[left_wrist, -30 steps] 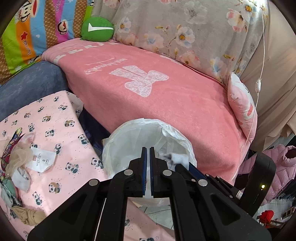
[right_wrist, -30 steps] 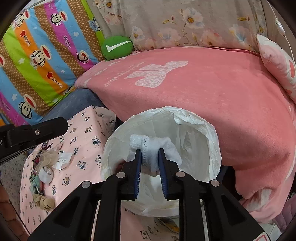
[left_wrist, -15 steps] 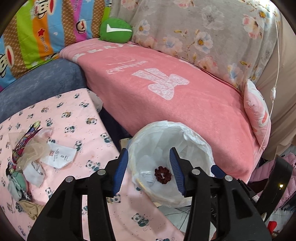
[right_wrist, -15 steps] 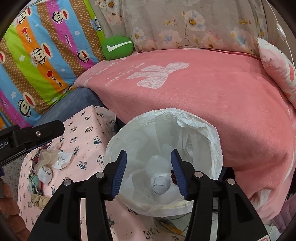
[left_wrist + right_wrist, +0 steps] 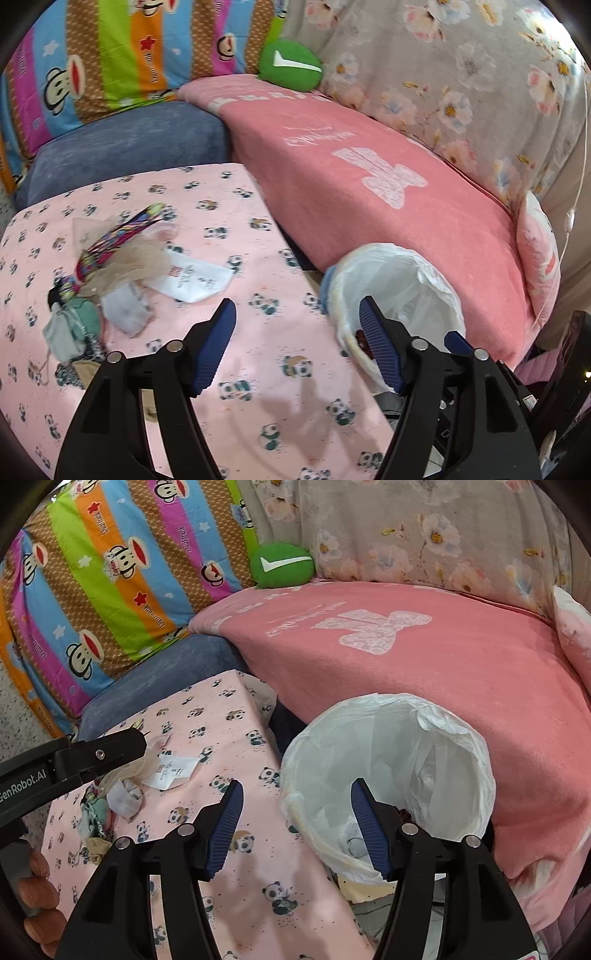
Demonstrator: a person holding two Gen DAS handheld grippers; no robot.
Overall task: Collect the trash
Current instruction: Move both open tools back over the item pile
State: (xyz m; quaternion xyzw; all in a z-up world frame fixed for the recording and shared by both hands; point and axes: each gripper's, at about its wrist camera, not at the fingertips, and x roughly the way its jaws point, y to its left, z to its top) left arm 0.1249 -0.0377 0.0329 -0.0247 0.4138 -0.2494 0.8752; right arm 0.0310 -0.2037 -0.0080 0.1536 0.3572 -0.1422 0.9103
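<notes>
**A:** Why is the white plastic-lined round trash bin [image 5: 388, 775] wedged right against the panda-print pink cloth-covered table [image 5: 258, 369]?

**B:** My guess is so that scraps need only a short carry. Seen from the right gripper [image 5: 295, 823], the bin sits just ahead and to the right of its tips, with the table edge under its left finger. Both tools are empty: the right gripper's blue-padded jaws are spreading with nothing between them, and the left gripper [image 5: 295, 343] is likewise widening over bare cloth.

**B:** The trash yet to be collected is the heap of crumpled scraps [image 5: 110, 280] ahead and to the left of the left gripper. It holds a white printed paper slip [image 5: 192, 278], beige netting, a multicoloured striped strip and pale green and white wads.

**A:** And the left tool is angled down toward that side?

**B:** It looks aimed that way, so I'd judge the next pick is from the heap. In the right camera the left gripper's black arm [image 5: 74, 760] lies across the far end of it.

**A:** What can't you make out?

**B:** The bin's contents, mostly. Past the right gripper's right finger I see white wads and something dark red, but the finger and liner folds hide the rest. The heap's pieces overlap, so I cannot say how many there are. The person shows only as fingers [image 5: 37, 890] at the lower left edge.
</notes>
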